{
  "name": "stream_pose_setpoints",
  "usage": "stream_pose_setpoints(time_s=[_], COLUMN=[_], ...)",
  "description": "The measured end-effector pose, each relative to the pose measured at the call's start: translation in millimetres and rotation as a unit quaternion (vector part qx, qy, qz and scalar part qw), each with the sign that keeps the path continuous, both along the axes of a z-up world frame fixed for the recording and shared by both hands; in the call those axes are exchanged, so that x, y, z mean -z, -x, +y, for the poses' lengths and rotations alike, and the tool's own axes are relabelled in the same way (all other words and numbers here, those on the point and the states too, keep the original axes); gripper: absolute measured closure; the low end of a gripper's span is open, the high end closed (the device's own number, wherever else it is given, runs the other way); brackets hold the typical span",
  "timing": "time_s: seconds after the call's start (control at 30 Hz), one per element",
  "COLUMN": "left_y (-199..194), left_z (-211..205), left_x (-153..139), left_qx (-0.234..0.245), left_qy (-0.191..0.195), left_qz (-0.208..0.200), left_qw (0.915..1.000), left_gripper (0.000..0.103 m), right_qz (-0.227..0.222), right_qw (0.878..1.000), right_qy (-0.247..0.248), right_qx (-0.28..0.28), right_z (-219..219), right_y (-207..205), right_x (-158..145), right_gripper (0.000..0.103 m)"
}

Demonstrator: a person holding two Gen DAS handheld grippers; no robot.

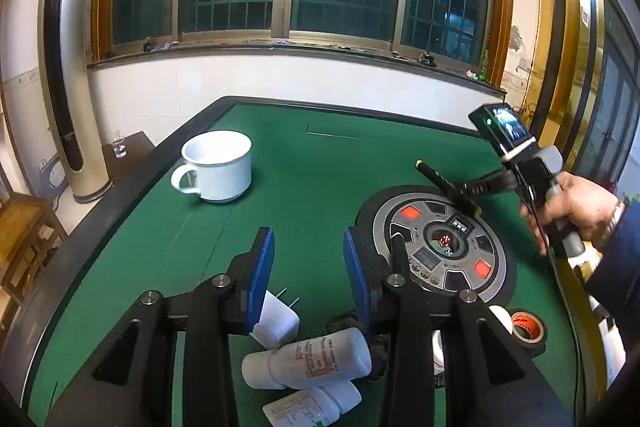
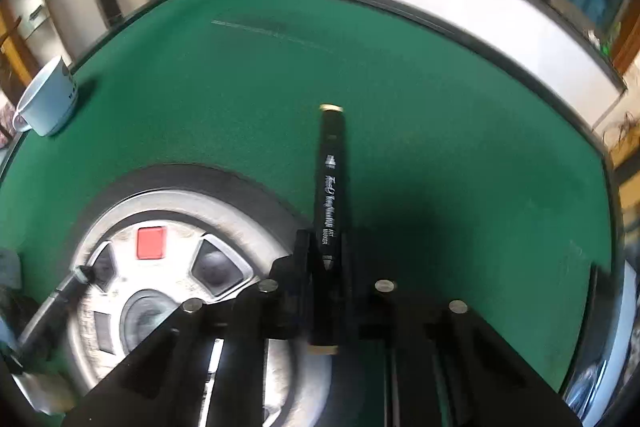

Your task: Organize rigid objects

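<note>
My right gripper [image 2: 326, 247] is shut on a black art marker [image 2: 331, 187] with gold end bands and holds it pointing forward above the green table [image 2: 440, 107]. In the left wrist view the right gripper [image 1: 460, 193] holds the marker [image 1: 436, 181] over the far edge of the round control disc [image 1: 436, 247]. My left gripper [image 1: 308, 255] is open, blue pads apart, empty, above the felt. Below it lie two white pill bottles [image 1: 312, 363] and a white box [image 1: 278, 323]. A white mug [image 1: 218, 167] stands at the far left, also in the right wrist view [image 2: 48, 99].
A roll of black and orange tape [image 1: 528, 331] lies at the right of the disc. The table has a raised dark rim [image 1: 120, 195]. A tall air conditioner [image 1: 64, 67], a small side table with a glass [image 1: 119, 145] and a wooden chair stand left of the table.
</note>
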State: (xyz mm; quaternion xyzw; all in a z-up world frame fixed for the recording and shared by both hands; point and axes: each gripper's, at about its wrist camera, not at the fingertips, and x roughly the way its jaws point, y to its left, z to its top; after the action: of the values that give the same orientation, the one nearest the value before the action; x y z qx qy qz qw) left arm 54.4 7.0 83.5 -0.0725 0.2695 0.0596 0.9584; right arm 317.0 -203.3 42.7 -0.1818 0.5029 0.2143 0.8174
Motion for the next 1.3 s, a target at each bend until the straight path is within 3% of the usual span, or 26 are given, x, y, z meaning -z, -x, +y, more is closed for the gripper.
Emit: stream_pose_setpoints(time_s=[0.13, 0.2, 0.27, 0.3, 0.33, 0.5, 0.67, 0.8, 0.87, 1.03, 1.1, 1.17, 1.2, 1.23, 1.3], left_y=[3, 4, 4, 3, 2, 0, 0, 1, 3, 5, 9, 10, 10, 10, 11], left_z=[3, 1, -1, -1, 1, 6, 1, -9, -17, -34, -38, -41, -41, -41, -43], left_x=[-2, -3, -2, -2, -1, 0, 1, 1, 1, 4, 2, 3, 4, 7, 14], left_qx=[-0.001, 0.003, 0.005, 0.005, 0.005, 0.009, 0.02, 0.039, 0.052, 0.092, 0.109, 0.127, 0.133, 0.142, 0.158], left_qy=[0.009, 0.006, -0.001, -0.001, 0.002, 0.02, 0.015, 0.001, -0.009, -0.029, -0.025, -0.015, -0.007, 0.001, 0.007], left_qz=[-0.002, -0.003, -0.003, 0.0, 0.003, 0.013, 0.018, 0.018, 0.014, 0.017, 0.013, 0.025, 0.034, 0.045, 0.071], left_qw=[1.0, 1.0, 1.0, 1.0, 1.0, 0.9997, 0.9995, 0.9991, 0.9985, 0.9952, 0.9937, 0.9915, 0.9906, 0.9889, 0.9848], left_gripper=[0.069, 0.069, 0.069, 0.069, 0.069, 0.069, 0.069, 0.069, 0.069, 0.069, 0.069, 0.069, 0.07, 0.07, 0.07], right_qz=[0.038, 0.024, -0.003, -0.001, 0.007, 0.013, -0.028, -0.086, -0.108, -0.166, -0.179, -0.165, -0.154, -0.125, -0.08], right_qw=[0.999, 0.999, 0.998, 0.998, 0.998, 0.992, 0.976, 0.962, 0.953, 0.935, 0.93, 0.927, 0.931, 0.946, 0.957], right_qy=[0.005, 0.026, 0.043, 0.03, 0.012, -0.046, -0.151, -0.217, -0.251, -0.289, -0.296, -0.312, -0.303, -0.267, -0.244], right_qx=[0.024, 0.035, 0.044, 0.057, 0.067, 0.114, 0.157, 0.142, 0.129, 0.12, 0.123, 0.13, 0.13, 0.135, 0.135], right_z=[14, 20, 29, 28, 26, 17, -8, -21, -33, -52, -64, -69, -75, -71, -69], right_y=[16, 17, 13, 10, 7, 23, 96, 198, 249, 317, 328, 336, 338, 332, 329], right_x=[-6, -6, -7, -8, -8, -15, -60, -88, -89, -62, -50, -48, -43, -41, -35], right_gripper=[0.09, 0.09, 0.081, 0.081, 0.089, 0.09, 0.09, 0.09, 0.09, 0.09, 0.09, 0.09, 0.09, 0.09, 0.09])
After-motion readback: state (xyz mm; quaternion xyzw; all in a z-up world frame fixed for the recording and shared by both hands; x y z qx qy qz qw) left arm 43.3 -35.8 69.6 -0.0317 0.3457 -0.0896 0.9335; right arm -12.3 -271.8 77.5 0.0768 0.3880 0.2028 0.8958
